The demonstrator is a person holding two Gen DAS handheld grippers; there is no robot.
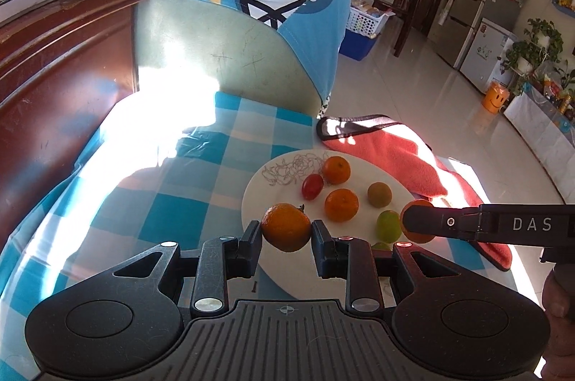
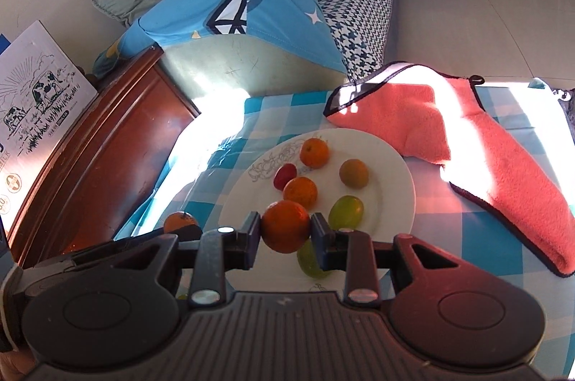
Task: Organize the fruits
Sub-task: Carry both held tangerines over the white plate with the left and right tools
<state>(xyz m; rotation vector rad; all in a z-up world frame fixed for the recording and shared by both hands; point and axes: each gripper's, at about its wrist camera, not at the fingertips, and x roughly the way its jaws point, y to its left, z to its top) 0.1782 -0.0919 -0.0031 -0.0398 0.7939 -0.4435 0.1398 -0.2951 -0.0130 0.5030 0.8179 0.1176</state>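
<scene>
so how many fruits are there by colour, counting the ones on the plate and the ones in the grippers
orange fruit: 4, two on the plate, one in the left gripper, one in the right gripper
green fruit: 2
red fruit: 1
brown fruit: 1
total: 8

The right gripper (image 2: 286, 227) clamps an orange (image 2: 285, 226) over the near edge of the white plate (image 2: 391, 165); beyond the plate's far right lies a pink towel (image 2: 503, 172).
</scene>
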